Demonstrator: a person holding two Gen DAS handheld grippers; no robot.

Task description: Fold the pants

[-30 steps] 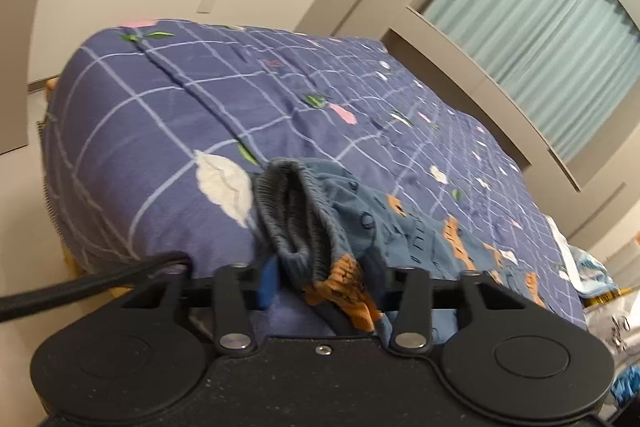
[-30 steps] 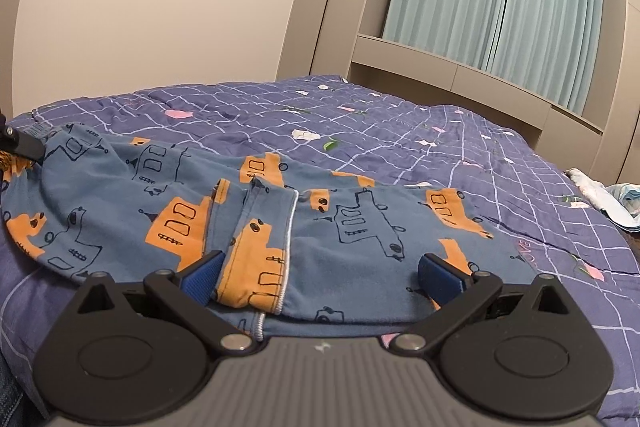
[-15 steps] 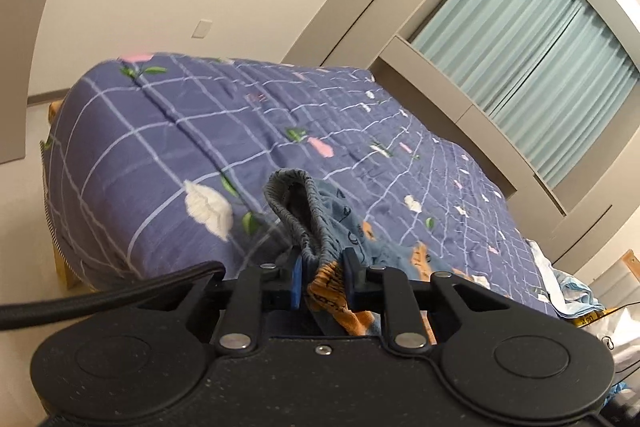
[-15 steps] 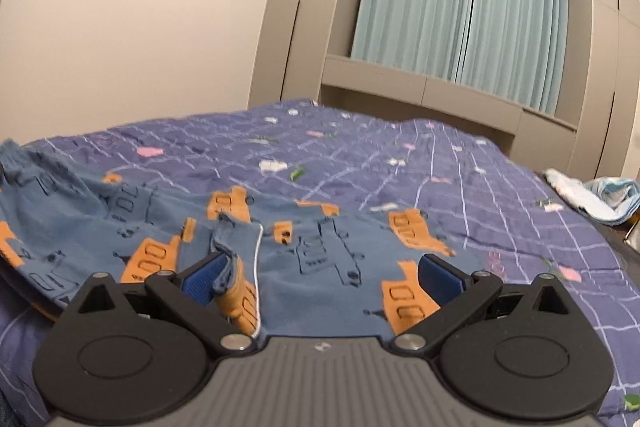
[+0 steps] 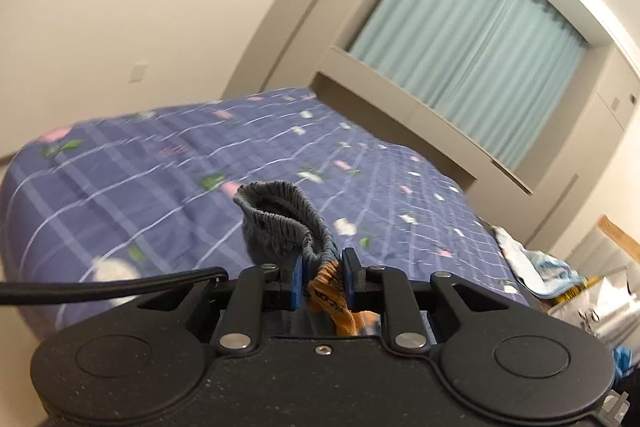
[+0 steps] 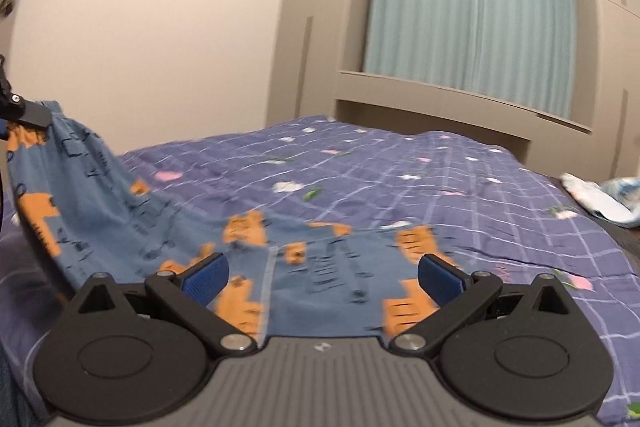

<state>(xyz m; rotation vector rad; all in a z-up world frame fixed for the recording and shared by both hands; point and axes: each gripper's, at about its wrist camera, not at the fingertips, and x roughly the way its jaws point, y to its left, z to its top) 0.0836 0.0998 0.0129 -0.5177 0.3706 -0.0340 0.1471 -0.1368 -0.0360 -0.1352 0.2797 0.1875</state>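
— Pants?
— Blue cotton pants with orange trucks (image 6: 120,211) lie on the purple checked bed (image 6: 460,195), waistband end lifted.
— Tools?
— Left tool (image 5: 322,277) pinches the waistband. Right tool (image 6: 322,277) is spread wide, maybe just above the blurry cloth.

The pants (image 6: 320,267) print is motion-blurred — the bedspread (image 5: 140,163) pattern too.

Pants (image 6: 100,195): soft matt cloth, printed, with a ribbed gathered waistband (image 5: 288,223). Quilt (image 6: 440,187): matt stitched cloth beneath the pants. Left gripper (image 5: 322,277): speckled matt black plastic, shiny metal pins. Right gripper (image 6: 322,277): ribbed grey matt plastic.
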